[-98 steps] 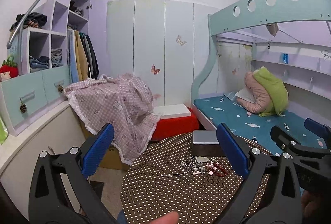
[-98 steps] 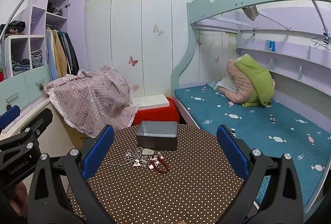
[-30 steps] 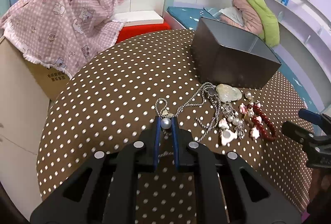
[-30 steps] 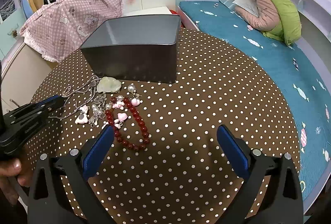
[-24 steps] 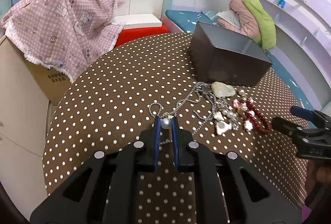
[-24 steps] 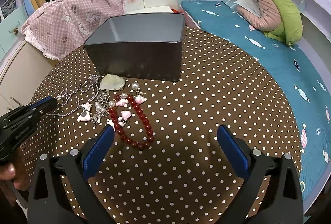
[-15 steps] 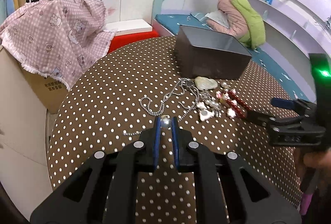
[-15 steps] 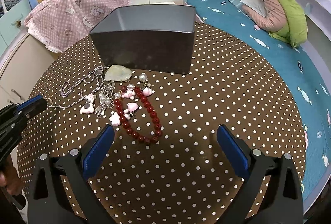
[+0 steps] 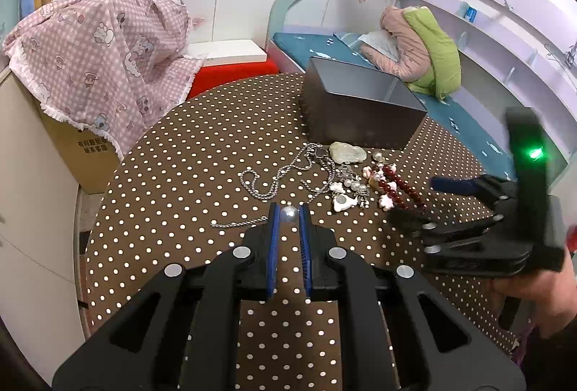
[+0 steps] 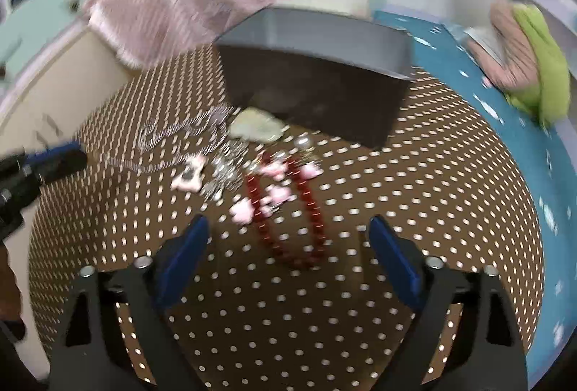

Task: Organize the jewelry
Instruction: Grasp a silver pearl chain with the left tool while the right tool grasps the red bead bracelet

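Left view: the left tongs (image 9: 288,210) pinch a pearl (image 9: 289,212) at frame centre, its chain (image 9: 267,180) trailing over the worktop (image 9: 187,153) toward the box (image 9: 360,109). Right view, blurred: the right tongs (image 10: 288,239) gape wide, empty, over the red bracelet (image 10: 288,214) at centre.

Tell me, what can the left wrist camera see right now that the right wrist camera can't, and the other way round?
Only the left wrist view shows the pearl pinched between the left gripper tips, plus a cardboard box beside the table.

Only the right wrist view shows the right gripper from behind, jaws wide apart with nothing between them, above the red bead bracelet. This view is blurred.

Both show the grey box, the pale green stone, the silver chain and the polka-dot table.
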Motion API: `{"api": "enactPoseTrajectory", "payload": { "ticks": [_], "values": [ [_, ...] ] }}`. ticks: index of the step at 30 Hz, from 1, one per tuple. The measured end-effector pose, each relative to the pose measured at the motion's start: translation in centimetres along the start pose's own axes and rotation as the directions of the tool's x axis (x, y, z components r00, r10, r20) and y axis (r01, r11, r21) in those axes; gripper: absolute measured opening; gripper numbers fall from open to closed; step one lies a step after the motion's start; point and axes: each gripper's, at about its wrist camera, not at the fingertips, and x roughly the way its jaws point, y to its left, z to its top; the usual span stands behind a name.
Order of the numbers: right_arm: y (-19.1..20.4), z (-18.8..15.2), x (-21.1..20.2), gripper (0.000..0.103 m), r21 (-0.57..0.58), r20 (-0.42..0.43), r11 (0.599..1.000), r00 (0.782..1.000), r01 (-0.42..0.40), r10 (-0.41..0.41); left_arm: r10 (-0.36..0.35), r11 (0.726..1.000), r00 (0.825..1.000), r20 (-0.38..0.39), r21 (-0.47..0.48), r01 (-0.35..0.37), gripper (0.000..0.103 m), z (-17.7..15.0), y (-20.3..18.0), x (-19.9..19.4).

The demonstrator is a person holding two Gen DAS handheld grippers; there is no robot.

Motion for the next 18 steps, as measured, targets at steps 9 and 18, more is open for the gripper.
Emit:
{"api": "enactPoseTrajectory", "payload": {
  "ticks": [9,18],
  "values": [
    [0.0,0.0,-1.0,0.007,-0.016,-0.001,0.994,0.994,-0.105,0.105,-0.007,1.000,1.000,0.017,0.008,0.007,0.011,0.1,-0.5,-0.9],
    [-2.2,0.5,-5.4,0.007,0.069,0.111,0.968,0.966,-0.240,0.232,-0.022,0.999,0.998,0.065,0.042,0.019,0.011,1.8,-1.5,-2.3]
  ]
}}
